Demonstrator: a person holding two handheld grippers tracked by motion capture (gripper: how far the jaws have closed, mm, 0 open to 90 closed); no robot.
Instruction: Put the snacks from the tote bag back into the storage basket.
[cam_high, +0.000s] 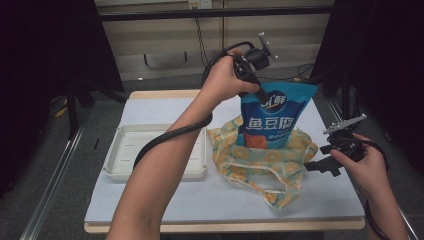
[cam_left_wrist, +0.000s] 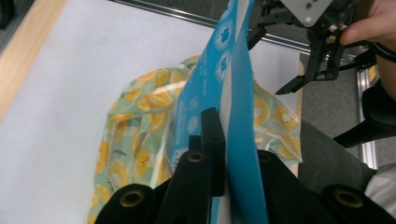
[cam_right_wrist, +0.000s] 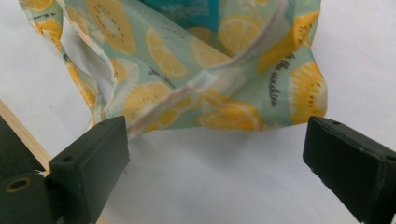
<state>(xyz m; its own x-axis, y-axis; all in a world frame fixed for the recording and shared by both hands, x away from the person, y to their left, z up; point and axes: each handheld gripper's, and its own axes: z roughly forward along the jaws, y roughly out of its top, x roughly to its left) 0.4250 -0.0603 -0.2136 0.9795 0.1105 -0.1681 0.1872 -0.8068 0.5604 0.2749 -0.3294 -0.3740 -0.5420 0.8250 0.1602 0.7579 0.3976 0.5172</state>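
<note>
Two risks: left claw (cam_high: 260, 95) pinches just the top edge of the blue snack bag (cam_high: 272, 120), lower end inside the fruit-print tote (cam_high: 260, 160) on the tabletop (cam_high: 150, 200). Bag may slip or snag. Right claw (cam_high: 322, 165) gapes, tote unheld.

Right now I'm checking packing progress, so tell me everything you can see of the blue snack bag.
The blue snack bag is a glossy, film-like pouch with large white characters and an orange patch low on its front. It stands upright, its lower part inside the lemon-print cloth bag, its upper part rising above the opening. The left gripper is shut on its top edge, and the left gripper view shows the jaws pinching that edge. The right gripper is open beside the cloth bag, apart from the pouch.
</note>
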